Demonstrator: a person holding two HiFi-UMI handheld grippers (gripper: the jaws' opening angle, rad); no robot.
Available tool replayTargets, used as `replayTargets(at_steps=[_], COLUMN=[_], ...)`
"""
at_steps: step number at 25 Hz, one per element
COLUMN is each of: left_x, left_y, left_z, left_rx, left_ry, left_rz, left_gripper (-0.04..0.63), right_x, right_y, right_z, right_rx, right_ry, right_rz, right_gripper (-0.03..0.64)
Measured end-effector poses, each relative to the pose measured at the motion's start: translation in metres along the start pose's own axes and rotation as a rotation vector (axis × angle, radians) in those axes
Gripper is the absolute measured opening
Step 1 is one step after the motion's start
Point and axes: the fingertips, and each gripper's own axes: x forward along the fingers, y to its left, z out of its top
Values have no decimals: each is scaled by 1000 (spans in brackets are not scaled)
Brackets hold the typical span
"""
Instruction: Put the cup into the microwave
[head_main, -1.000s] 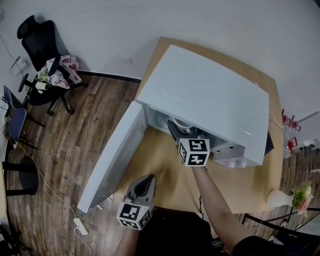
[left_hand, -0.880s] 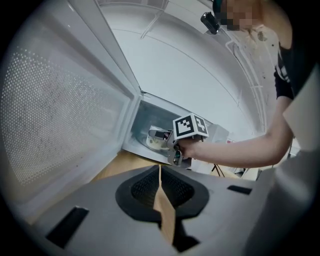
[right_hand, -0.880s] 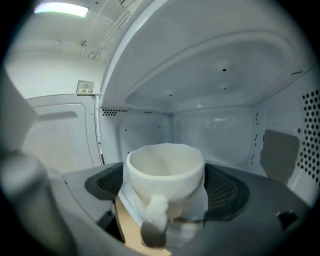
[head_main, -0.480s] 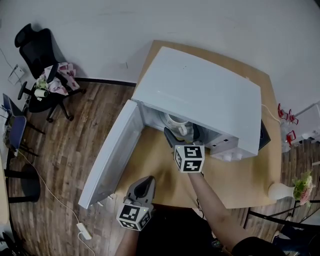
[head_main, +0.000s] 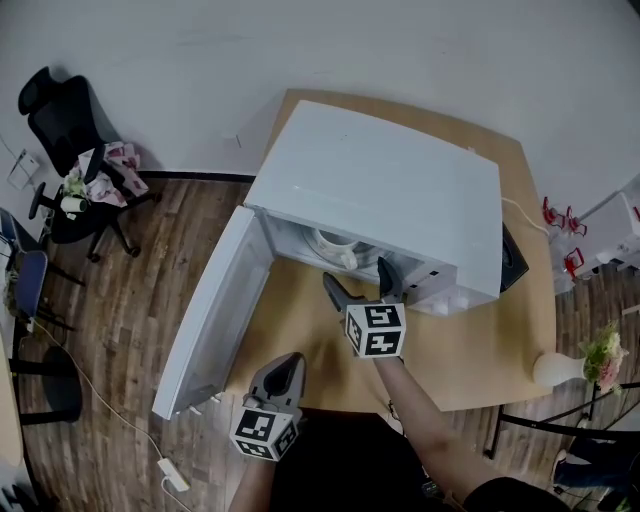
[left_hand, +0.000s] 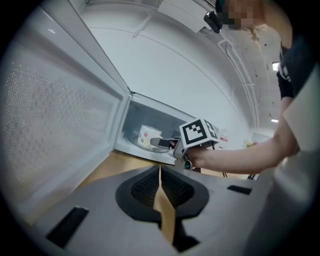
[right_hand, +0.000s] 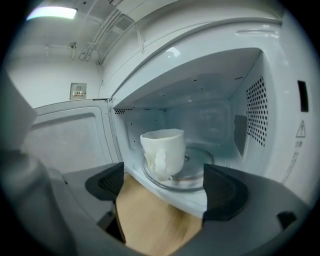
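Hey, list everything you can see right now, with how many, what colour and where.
microwave: one, white, on the table, door swung open
cup: one, white, upright on the glass plate inside the microwave
glass plate: one, clear, microwave floor
table: one, light wood, under the microwave
office chair: one, black, far left of the head view
vase: one, white, holding flowers, at the table's near right corner
left tongs: one, grey, shut and empty, low near the door
right tongs: one, grey, open and empty, just outside the microwave opening
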Motion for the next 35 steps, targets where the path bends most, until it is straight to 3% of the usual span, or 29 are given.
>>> replayTargets(at_steps=[10, 15, 26, 28, 31, 35], left_x=[11, 15, 28, 30, 34, 39], left_y=[-5, -7, -16, -19, -22, -26], left_z=[12, 17, 22, 26, 28, 30], left_rx=[18, 28, 45, 51, 56, 56], left_ry=[-13, -14, -10, -13, -11, -13], left_rz=[-21, -30, -67, -76, -87, -98], left_gripper=[12, 12, 12, 12, 12, 12], right_x=[-21, -35, -83, -90, -100, -115], right_y=[1, 5, 15, 12, 1, -11], right_z=[-28, -25, 8, 12, 15, 17], right_rx=[15, 66, 23, 26, 32, 40], right_ry=[110, 101, 6, -5, -23, -37], right_rz=[20, 33, 38, 18, -30, -63], right_gripper=[449, 448, 436, 401, 242, 169])
